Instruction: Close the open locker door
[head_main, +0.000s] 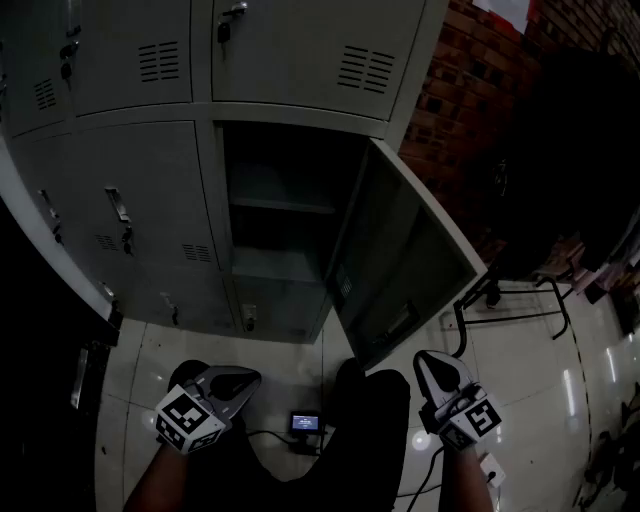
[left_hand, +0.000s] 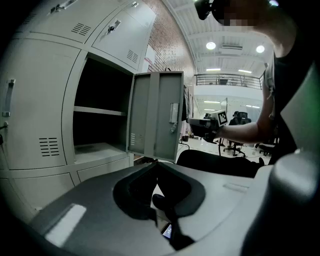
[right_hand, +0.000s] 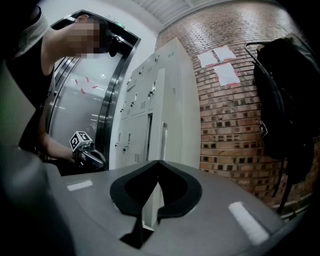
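In the head view, the left gripper (head_main: 245, 380) is low down at 7 o'clock. Its two jaws are pressed together and hold nothing. The right gripper (head_main: 428, 362) is low down at 5 o'clock. Its jaws are pressed together too, and nothing is between them. Neither gripper touches the lockers.

Between the two grippers, at 6 o'clock, a small screen (head_main: 305, 422) lies on the pale floor (head_main: 520, 370) with a cable running from it.

A bit farther away, near the middle, stands the locker door (head_main: 400, 260). It is grey and swung wide open, sticking out toward 4 o'clock. The right gripper is near its bottom corner but apart from it.

Behind the door is the open locker (head_main: 285, 150), dark inside, with a shelf (head_main: 280, 205) across it. The shut lockers (head_main: 110, 220) sit at 9 o'clock, with more along the top.

Farthest off, a brick wall (head_main: 470, 90) is at 1 o'clock and a black bag (head_main: 580, 150) hangs at 2 o'clock.
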